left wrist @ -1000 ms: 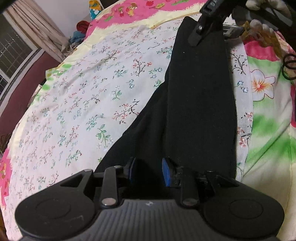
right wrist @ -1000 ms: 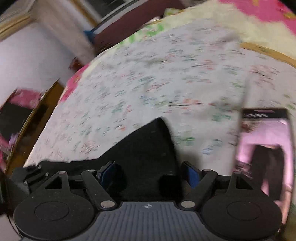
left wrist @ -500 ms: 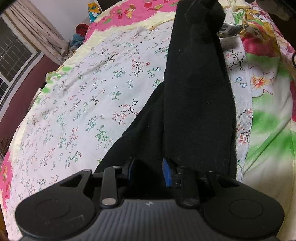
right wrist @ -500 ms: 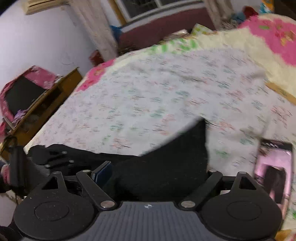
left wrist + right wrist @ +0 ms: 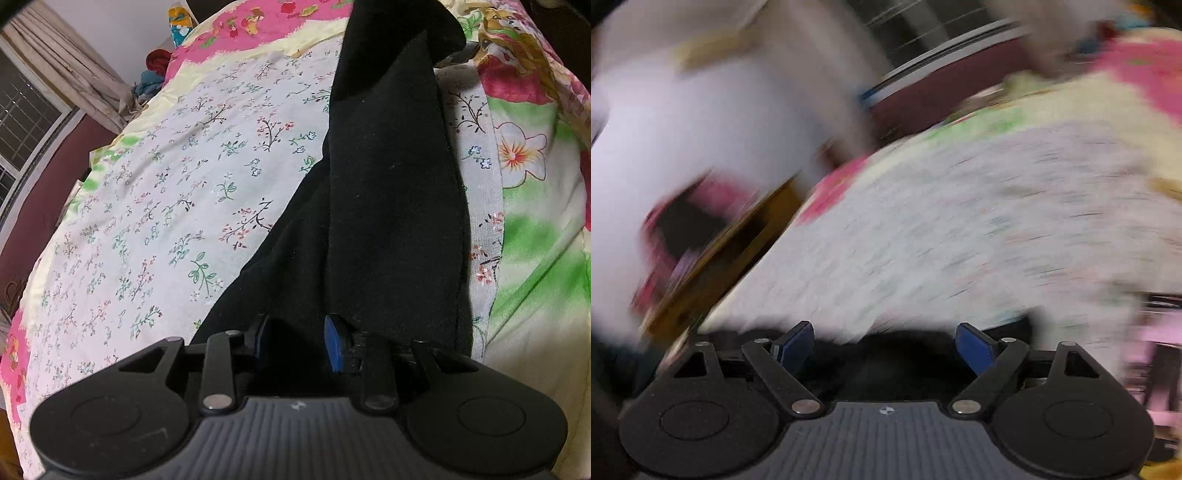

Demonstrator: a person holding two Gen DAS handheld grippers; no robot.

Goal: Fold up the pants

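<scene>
Black pants [image 5: 391, 221] lie lengthwise on the floral sheet [image 5: 166, 221]. My left gripper [image 5: 297, 339] is at their near end, its blue pads close together and shut on the dark cloth. The far end of the pants is lifted off the bed and runs out of the top of the left wrist view. The right wrist view is badly blurred. There my right gripper [image 5: 886, 339] stands wide with its jaws closing. Black cloth [image 5: 886, 358] fills the gap from pad to pad and rides up with the gripper.
A bright flowered quilt [image 5: 535, 221] covers the bed right of the sheet. A curtain and barred window [image 5: 74, 81] stand beyond the bed's left edge. Brown wooden furniture [image 5: 713, 266] sits off the bed's far side. A pink blur [image 5: 1160, 339] lies at the right.
The right gripper rose and tipped upward, taking the far end of the pants off the bed and itself out of the left view. Its jaws came in slightly. The left gripper stayed put.
</scene>
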